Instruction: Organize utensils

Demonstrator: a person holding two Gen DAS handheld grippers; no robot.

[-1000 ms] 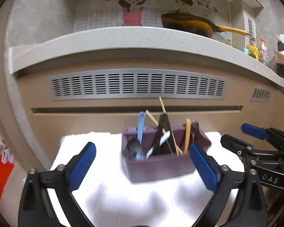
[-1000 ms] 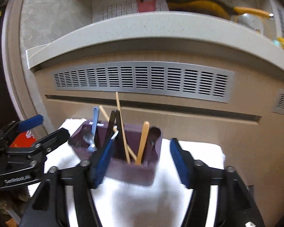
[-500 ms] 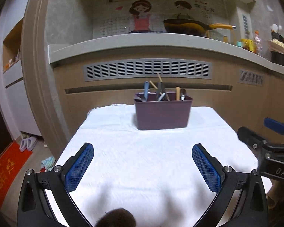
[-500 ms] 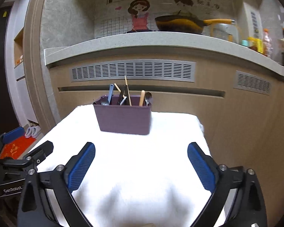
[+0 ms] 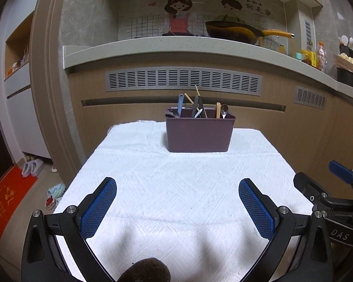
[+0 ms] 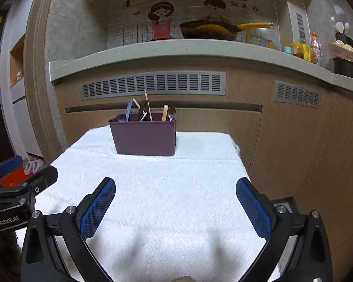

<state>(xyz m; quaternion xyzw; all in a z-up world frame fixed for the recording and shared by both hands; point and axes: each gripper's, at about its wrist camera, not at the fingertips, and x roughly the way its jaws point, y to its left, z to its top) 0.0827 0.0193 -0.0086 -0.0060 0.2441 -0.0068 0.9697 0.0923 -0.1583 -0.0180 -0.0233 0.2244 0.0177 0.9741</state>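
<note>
**Observer:** Where do the claws stand, and where are the utensils?

**Operator:** I see both of mine spread wide with nothing between the pads. The left claw (image 5: 177, 208) hangs over the near part of the white cloth (image 5: 176, 176) on the bench, the right claw (image 6: 175, 206) just beside it. The purple caddy (image 5: 199, 133) sits at the far end of the cloth, well apart from both claws. The utensils stand in it: a blue handle (image 5: 180, 104), some chopsticks (image 5: 196, 92), a dark pair of handles, a wooden handle (image 5: 218, 109) and a metal spoon (image 5: 224, 111). I see nothing loose on the cloth.

**Observer:** So what can go wrong?

**Operator:** I judge the sorting done or close to it, so the risk is mostly in any further reach. The chopsticks lean and stick up above the rim; a claw brushing them could flick one out. The caddy looks light and stands near the far edge of the bench, so a push could slide it on the cloth or tip it off. The cloth itself can snag on a pad and drag the caddy along
</note>
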